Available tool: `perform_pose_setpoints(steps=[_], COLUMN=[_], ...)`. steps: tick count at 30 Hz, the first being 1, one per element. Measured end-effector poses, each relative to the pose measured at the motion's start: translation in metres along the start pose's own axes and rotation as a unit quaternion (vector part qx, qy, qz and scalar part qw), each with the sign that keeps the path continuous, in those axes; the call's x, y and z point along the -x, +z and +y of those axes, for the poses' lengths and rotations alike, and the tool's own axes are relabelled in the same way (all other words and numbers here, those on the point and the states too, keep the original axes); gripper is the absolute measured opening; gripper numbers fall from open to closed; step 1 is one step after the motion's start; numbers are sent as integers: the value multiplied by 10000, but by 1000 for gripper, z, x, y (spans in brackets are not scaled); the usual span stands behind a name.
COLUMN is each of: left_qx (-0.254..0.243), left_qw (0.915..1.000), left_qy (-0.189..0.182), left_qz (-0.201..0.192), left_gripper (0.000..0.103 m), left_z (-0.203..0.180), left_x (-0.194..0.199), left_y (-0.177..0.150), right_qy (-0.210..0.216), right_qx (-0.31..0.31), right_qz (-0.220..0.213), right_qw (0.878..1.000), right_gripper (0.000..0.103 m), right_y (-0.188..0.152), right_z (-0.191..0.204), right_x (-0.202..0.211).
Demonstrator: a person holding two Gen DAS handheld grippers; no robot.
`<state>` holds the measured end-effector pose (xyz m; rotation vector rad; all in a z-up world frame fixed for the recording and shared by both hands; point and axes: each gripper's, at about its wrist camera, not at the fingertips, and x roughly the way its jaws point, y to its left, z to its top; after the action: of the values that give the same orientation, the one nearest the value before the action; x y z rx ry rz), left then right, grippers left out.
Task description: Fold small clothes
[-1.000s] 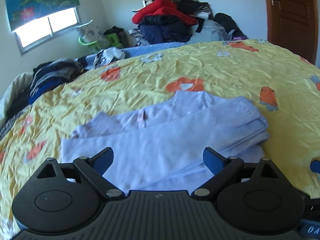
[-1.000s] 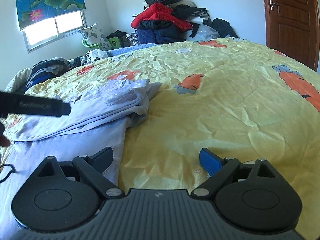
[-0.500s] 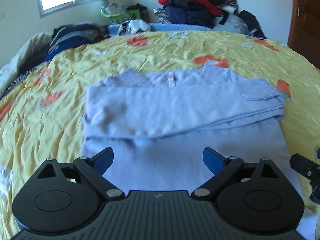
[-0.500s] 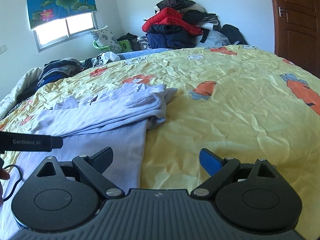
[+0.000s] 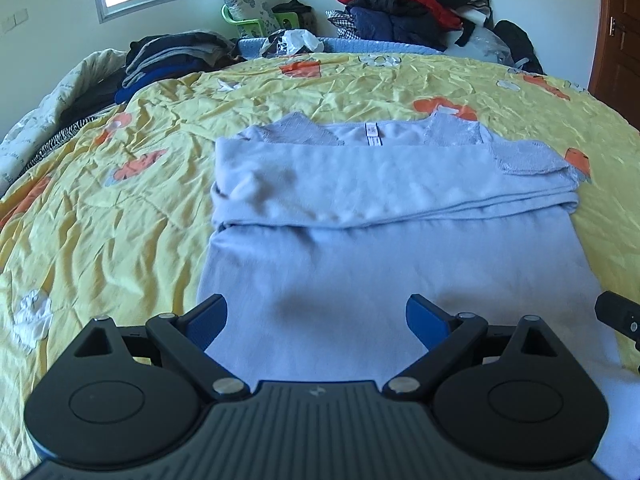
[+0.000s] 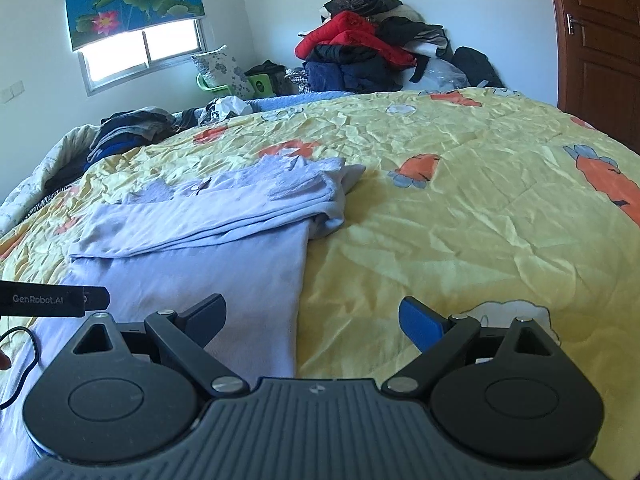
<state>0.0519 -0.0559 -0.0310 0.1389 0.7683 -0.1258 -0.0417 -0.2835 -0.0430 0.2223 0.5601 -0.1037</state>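
Note:
A pale lilac shirt (image 5: 384, 216) lies on the yellow bedspread (image 5: 100, 208), its sleeves folded across the chest, collar at the far end. My left gripper (image 5: 316, 320) is open and empty, hovering over the shirt's near lower part. My right gripper (image 6: 312, 320) is open and empty above the shirt's right edge (image 6: 298, 280), one finger over the cloth, the other over the bedspread (image 6: 460, 220). The shirt also shows in the right wrist view (image 6: 208, 240). Part of the left tool (image 6: 52, 300) shows at the left of that view.
A heap of red and dark clothes (image 5: 404, 4) lies beyond the bed's far end. Stacked dark clothes (image 5: 168, 56) lie at the far left. A green basket (image 5: 256, 24) stands under the window. A brown door (image 6: 600, 40) is on the right.
My left gripper has pulled back toward the shirt's near end and now looks down its whole length. My right gripper has drawn back a little along the shirt's right edge. Both stay open.

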Motion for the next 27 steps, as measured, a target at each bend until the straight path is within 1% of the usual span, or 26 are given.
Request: perform_pose_setpoints(steps=[16, 27], left_qx=[252, 236], left_qw=[9996, 9996], left_qy=[48, 49], left_qz=[81, 132], left_gripper=[97, 97], left_z=[22, 28], left_x=[12, 20], left_y=[-18, -31], right_qy=[245, 185], right_qx=[280, 313], right_qz=[5, 72], right_qw=[9993, 9993], right_gripper=[96, 96], right_y=[-3, -9], right_z=[27, 22], right_x=[12, 15])
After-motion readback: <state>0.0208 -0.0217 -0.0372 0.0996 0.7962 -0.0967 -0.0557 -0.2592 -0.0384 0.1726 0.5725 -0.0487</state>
